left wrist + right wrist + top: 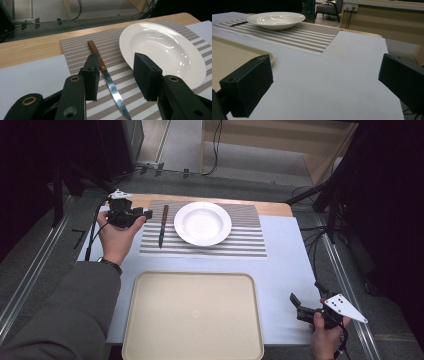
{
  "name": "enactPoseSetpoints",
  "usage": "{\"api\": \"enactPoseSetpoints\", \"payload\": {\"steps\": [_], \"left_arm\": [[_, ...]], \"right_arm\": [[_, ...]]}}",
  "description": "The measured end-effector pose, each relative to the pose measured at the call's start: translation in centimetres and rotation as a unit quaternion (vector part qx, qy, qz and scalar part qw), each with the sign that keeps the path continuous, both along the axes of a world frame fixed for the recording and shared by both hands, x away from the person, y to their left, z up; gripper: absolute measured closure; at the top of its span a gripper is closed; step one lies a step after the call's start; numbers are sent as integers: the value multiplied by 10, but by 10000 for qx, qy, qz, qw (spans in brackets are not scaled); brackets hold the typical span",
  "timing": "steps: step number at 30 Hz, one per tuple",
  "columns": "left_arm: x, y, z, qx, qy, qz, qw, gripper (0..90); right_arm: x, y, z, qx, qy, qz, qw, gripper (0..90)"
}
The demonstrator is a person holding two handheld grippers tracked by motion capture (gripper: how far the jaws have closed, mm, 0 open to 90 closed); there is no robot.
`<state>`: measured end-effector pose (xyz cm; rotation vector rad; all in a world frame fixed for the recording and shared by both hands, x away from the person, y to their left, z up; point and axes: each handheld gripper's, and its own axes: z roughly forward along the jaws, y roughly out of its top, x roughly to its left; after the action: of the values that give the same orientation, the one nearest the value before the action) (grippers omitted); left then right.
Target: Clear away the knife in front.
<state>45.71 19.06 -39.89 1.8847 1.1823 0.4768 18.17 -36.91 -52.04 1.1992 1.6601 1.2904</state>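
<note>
A desk seen from above, covered by a pale blue-white sheet point(285, 265). At 12 o'clock lies a grey-and-white striped woven placemat point(245, 240). On it stands a round white shallow ceramic plate point(202, 223), empty. Just beside the plate, at its 9 o'clock, lies a steel table knife with a reddish-brown wooden handle point(162, 226), handle toward 12 o'clock and blade toward 6 o'clock, laid as in a place setting. Knife and plate are near each other but apart.

At 6 o'clock sits a large beige rectangular plastic tray point(192, 317) with rounded corners, also empty. It looks placed to receive the tableware.

The left gripper point(142, 214), held in the person's left hand point(117, 237), sits at 9 o'clock of the knife, near its handle. In the left gripper view its black jaws stand partly open, at a narrowed width, on either side of the knife point(105, 72): one jaw just beside the handle, the other over the plate's point(165, 50) near rim. The pads do not press on the knife; nothing is held. The narrowed gap suits the slim handle, so a pickup seems in hand.

The right gripper point(299, 306) rests at 4 o'clock on the desk's edge, jaws wide apart and empty, apparently waiting clear of the tray.
</note>
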Motion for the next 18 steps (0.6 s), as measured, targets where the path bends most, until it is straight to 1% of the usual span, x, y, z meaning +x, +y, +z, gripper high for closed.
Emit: {"api": "enactPoseSetpoints", "payload": {"steps": [1,2,3,4,9,13,16,17,18], "left_arm": [[3,-2,-1,-7,53,-11,10000,575],[7,-5,-2,46,102,-3,9999,584],[10,-6,-3,44,146,-13,9999,596],[14,-8,-4,28,243,-48,9997,605],[30,-19,-5,126,450,-46,9989,609],[44,-29,-12,336,707,-27,9969,620],[55,-33,-19,363,912,-2,9952,618],[58,-35,-21,385,969,50,9945,618],[62,-36,-24,422,1072,77,9933,618]], "right_arm": [[0,0,0,2,0,3,10000,0],[0,0,0,6,-2,2,10000,0],[0,0,0,-3,0,4,10000,0],[0,0,0,-3,0,5,10000,0],[0,0,0,-5,13,-9,10000,0],[1,1,0,-28,7,0,10000,0],[1,1,0,-53,4,1,10000,0],[1,1,0,-60,17,2,10000,0],[1,2,0,-74,23,12,10000,0]]}}
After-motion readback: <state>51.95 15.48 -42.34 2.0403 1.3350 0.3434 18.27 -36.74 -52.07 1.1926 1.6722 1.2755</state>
